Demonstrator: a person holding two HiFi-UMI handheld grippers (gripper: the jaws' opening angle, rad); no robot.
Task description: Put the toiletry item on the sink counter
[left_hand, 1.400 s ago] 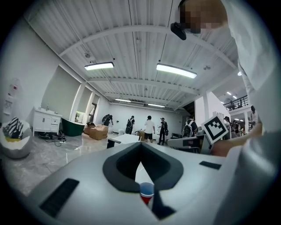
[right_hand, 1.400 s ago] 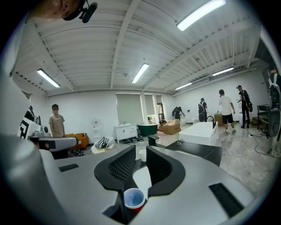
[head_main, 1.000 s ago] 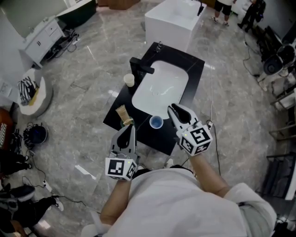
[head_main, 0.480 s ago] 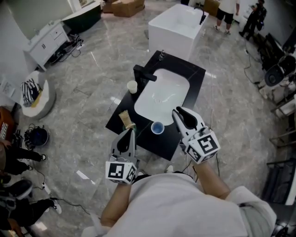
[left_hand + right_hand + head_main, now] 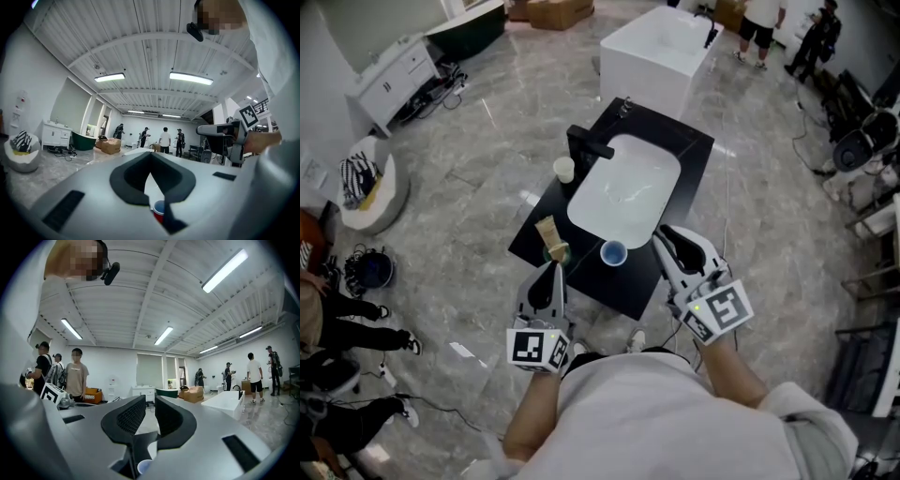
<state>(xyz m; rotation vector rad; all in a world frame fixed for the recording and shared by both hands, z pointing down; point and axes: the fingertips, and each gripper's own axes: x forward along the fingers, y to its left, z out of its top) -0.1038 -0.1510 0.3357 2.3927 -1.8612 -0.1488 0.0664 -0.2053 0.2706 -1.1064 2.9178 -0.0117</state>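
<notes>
The black sink counter [image 5: 682, 178] holds a white basin [image 5: 628, 192] and a black faucet [image 5: 586, 142]. At its near left corner lie a tan box-like item [image 5: 547, 230] and a small green-topped item [image 5: 557, 251]. A blue cup [image 5: 613, 252] stands at the front edge, and it shows again low in the left gripper view [image 5: 159, 209]. A white cup [image 5: 563, 168] sits by the faucet. My left gripper [image 5: 556, 269] hovers just short of the green item, jaws shut and empty [image 5: 150, 161]. My right gripper [image 5: 662, 235] hangs over the front right corner, also shut on nothing [image 5: 150, 404].
A white bathtub [image 5: 661, 42] stands behind the counter, with people [image 5: 759, 19] beyond it. A white cabinet [image 5: 389, 70] and a round white seat [image 5: 370, 192] are at the left, with cables and someone's legs [image 5: 356, 328] on the marble floor. Dark equipment lines the right side.
My right gripper has drawn back a little toward my body. The left gripper has barely moved. The head view has shifted slightly; the items on the counter stay put.
</notes>
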